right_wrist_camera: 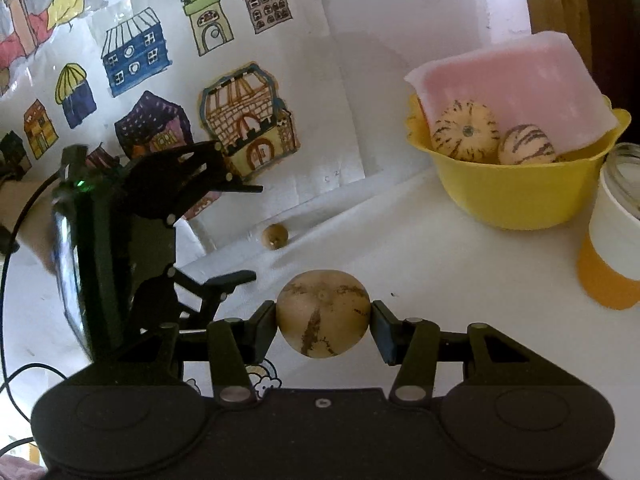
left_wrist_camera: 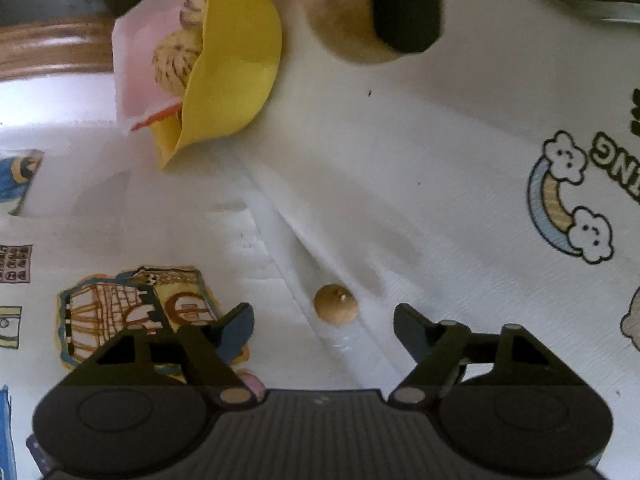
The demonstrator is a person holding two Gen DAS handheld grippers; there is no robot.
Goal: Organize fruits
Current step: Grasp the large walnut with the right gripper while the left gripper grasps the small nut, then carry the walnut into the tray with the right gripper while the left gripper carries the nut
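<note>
Two striped fruits (right_wrist_camera: 466, 130) in yellow bowl (right_wrist_camera: 516, 196), upper right. Right gripper (right_wrist_camera: 323, 318) clamps brown fruit (right_wrist_camera: 323, 314). Left gripper (left_wrist_camera: 324, 322) wide open, empty; small fruit (left_wrist_camera: 335, 304) remains on table.

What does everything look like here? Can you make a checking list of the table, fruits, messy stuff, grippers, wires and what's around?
Surface: white tablecloth with cartoon prints.
Job's things: yellow bowl holds two striped fruits; a small brown fruit lies loose on the cloth.
Clutter: pink sheet in the bowl; orange-and-white cup; glass jar.
Grippers: right hand-held gripper clamps a round tan fruit; left hand-held gripper open near the small fruit.
Cables: black cable at left.
Surroundings: house drawings.
</note>
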